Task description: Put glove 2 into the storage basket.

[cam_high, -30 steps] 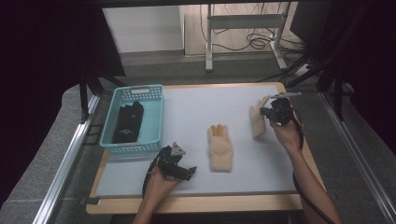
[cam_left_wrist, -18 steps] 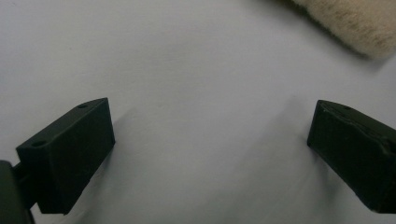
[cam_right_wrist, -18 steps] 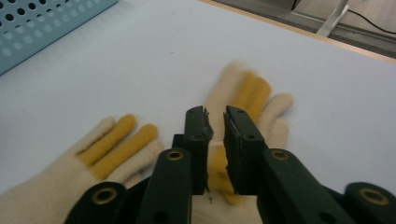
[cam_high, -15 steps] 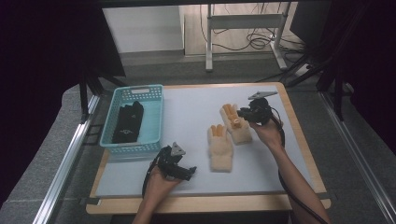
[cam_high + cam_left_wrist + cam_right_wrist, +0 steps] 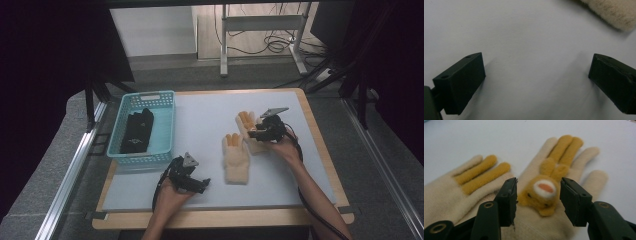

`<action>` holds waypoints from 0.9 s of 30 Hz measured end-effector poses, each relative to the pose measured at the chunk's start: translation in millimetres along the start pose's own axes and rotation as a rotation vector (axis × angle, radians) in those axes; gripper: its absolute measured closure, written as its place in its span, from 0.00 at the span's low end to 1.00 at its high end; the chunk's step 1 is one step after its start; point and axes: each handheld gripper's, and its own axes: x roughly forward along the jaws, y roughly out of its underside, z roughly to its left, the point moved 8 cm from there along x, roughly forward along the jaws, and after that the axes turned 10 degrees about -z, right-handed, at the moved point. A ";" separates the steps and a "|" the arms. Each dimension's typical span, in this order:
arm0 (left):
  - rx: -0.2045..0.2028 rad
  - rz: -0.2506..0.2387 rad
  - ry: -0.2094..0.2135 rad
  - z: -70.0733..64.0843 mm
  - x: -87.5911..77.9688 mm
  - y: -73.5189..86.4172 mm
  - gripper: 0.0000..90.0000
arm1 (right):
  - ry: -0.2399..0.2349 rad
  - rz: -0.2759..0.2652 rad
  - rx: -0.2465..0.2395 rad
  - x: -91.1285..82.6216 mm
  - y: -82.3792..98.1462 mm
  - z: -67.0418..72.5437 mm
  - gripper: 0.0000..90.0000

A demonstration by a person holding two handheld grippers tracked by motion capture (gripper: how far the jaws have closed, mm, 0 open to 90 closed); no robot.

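Hovering right tool point(image 5: 256, 134), jaws just opening, released over cream glove point(image 5: 544, 202); second glove point(image 5: 235, 159) touching at 8 o'clock. Left tool point(image 5: 200, 185) released on bare desk point(image 5: 200, 125).

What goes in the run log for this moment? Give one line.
right gripper: jaws just opening, over second cream glove, laid beside first glove | left gripper: open above mat | black gloves: in basket
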 end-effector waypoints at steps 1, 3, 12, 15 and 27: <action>-0.004 -0.003 -0.001 -0.3 0.2 -0.1 0.01 | 0.002 0.013 -0.013 3.0 2.5 0.6 0.50; -0.003 -0.002 -0.001 -0.1 0.1 -0.1 0.01 | 0.024 0.044 -0.034 8.1 7.7 0.7 0.51; -0.003 -0.002 -0.001 -0.2 0.2 -0.1 0.01 | 0.226 -0.004 0.078 -2.0 2.7 -20.1 0.76; -0.003 -0.002 -0.001 -0.1 0.1 -0.1 0.01 | 0.243 -0.056 0.153 -5.9 -1.4 -27.0 0.68; -0.001 -0.001 0.000 0.0 0.1 0.0 0.01 | 0.039 0.031 -0.053 2.6 0.7 -35.7 0.49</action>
